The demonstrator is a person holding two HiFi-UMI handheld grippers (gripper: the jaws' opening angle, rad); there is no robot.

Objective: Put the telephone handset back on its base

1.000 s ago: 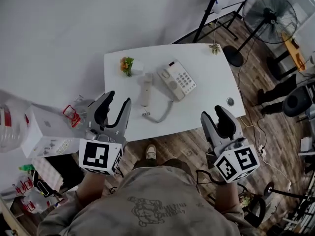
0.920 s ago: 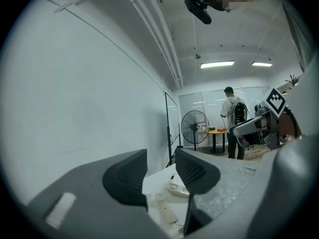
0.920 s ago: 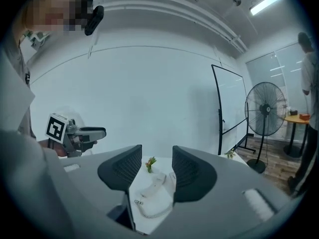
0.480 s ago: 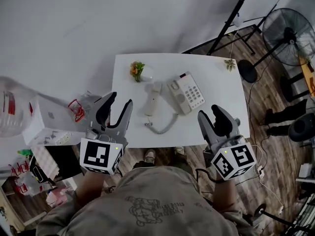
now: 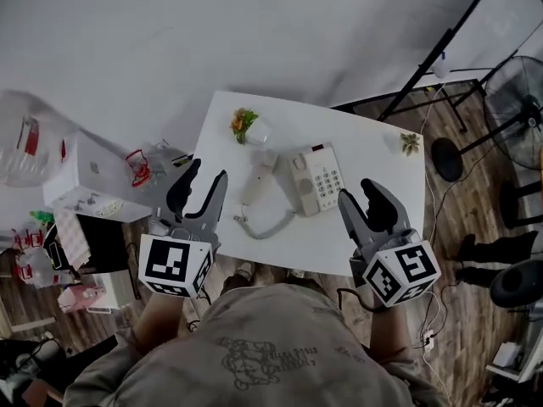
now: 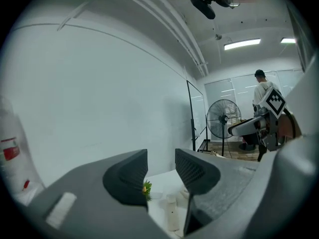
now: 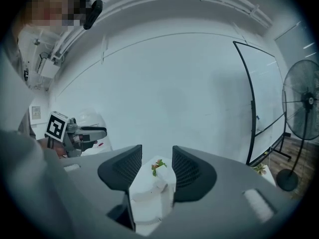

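Note:
A white telephone handset (image 5: 257,182) lies off its base on the white table (image 5: 373,227), just left of the keypad base (image 5: 316,179). A coiled cord (image 5: 265,225) loops from it toward the table's near edge. My left gripper (image 5: 204,176) hovers open and empty over the table's left edge, near the handset. My right gripper (image 5: 361,195) is open and empty too, above the near right part of the table, right of the base. In the left gripper view the handset (image 6: 172,213) shows low between the open jaws of that gripper (image 6: 160,163). The right gripper (image 7: 156,156) looks across the table.
A small potted plant (image 5: 246,125) stands at the table's far left, and a tiny plant (image 5: 410,142) at its far right corner. White boxes (image 5: 93,185) and clutter crowd the floor to the left. A floor fan (image 5: 519,100) and a stand are at the right.
The head view has swung, so the table now lies closer under both grippers and looks turned. Both grippers stay open and empty, held as before.

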